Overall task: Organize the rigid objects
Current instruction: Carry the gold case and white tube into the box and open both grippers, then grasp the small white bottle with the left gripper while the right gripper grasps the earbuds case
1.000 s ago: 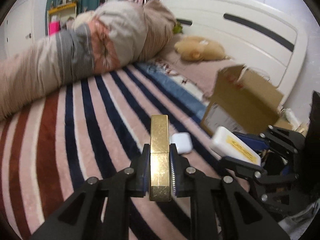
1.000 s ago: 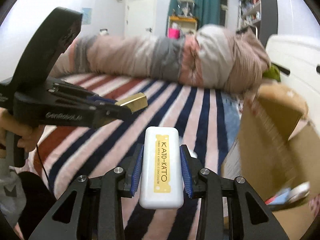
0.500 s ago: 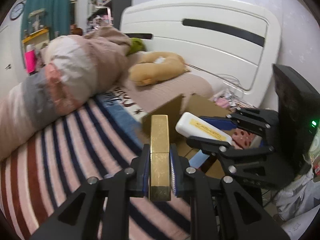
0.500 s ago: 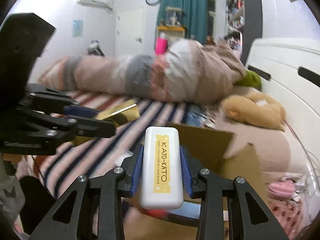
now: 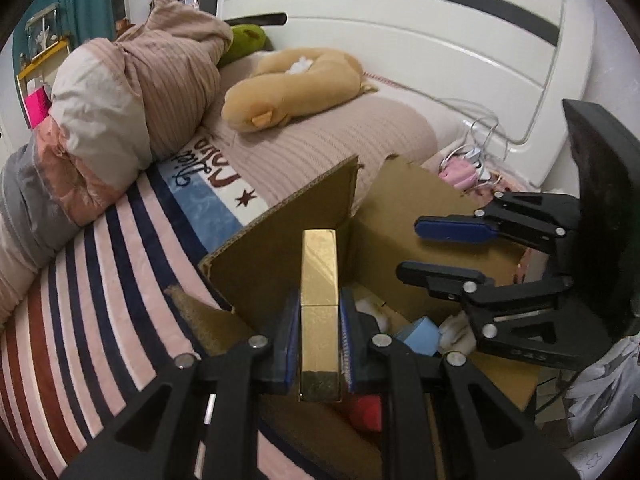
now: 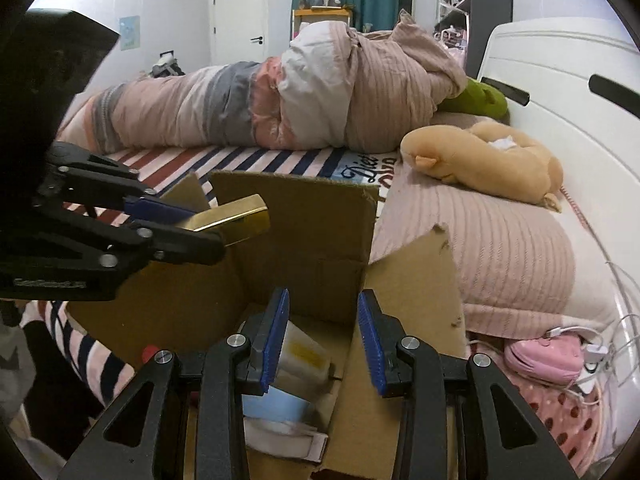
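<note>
My left gripper (image 5: 319,312) is shut on a gold rectangular case (image 5: 319,280) and holds it over the open cardboard box (image 5: 280,248). The case also shows in the right wrist view (image 6: 236,220), held by the left gripper (image 6: 192,228) above the box's left side. My right gripper (image 6: 322,320) is open and empty above the cardboard box (image 6: 296,220); it shows in the left wrist view (image 5: 436,252) too. The white case with a yellow label (image 6: 302,354) lies inside the box beneath the right gripper.
The box holds a light blue item (image 6: 276,406), a white strap (image 6: 288,436) and a red item (image 5: 366,412). It sits on a striped bed cover (image 5: 100,280). A rolled duvet (image 6: 280,92), tan plush (image 6: 480,160), white headboard (image 5: 440,40) and pink charger with cables (image 6: 544,356) surround it.
My right gripper opened and let the white case drop into the box. Both grippers moved over the box; the left still holds the gold case.
</note>
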`<state>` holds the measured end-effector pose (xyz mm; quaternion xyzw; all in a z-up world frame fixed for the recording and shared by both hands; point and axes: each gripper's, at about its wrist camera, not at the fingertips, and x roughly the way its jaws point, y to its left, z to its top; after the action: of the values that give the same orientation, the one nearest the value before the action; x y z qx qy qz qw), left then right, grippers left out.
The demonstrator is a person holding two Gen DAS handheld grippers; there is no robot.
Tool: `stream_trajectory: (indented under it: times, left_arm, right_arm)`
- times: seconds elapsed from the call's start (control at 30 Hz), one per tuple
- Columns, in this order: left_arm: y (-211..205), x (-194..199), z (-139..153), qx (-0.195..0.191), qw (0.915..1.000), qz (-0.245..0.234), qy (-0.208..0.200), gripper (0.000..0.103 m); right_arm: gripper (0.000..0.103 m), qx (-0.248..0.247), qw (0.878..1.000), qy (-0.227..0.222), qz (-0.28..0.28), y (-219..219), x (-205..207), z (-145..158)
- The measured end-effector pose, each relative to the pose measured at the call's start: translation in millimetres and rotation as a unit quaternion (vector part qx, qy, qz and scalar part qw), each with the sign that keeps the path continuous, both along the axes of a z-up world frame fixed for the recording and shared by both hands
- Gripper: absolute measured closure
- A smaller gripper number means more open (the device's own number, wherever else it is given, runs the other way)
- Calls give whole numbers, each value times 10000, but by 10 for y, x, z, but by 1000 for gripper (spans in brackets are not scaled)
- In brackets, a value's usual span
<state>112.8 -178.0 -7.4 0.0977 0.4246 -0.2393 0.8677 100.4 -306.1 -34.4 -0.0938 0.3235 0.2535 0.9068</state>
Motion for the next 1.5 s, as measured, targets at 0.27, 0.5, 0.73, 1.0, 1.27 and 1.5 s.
stream_trajectory:
  times: [0.27,0.5,0.73,1.0,1.27,1.5]
  left_arm:
    - [20,18,-7,110,9999,14,-74,87]
    - [110,-93,60,85,9997,95,-184,79]
    - [484,-325,255,-179,9982,353,-441,63]
    - [1311,-586,196,-315,9940,869,-581,62]
    - [2061,-699,-258,-473,9923,1096,-323,62]
    - [2315,-490,-814,-933,9921,806,210,62]
  right_arm:
    - [72,75,9999,19,140,39,-30,-12]
    - [72,-10,9999,75,114,78,-49,-4]
    - [71,-121,9999,81,81,201,-151,103]
    - [71,407,9972,-196,593,780,-547,472]
    - [71,448,9906,176,1279,1726,-777,298]
    - [70,-2,9948,794,640,2125,-505,-470]
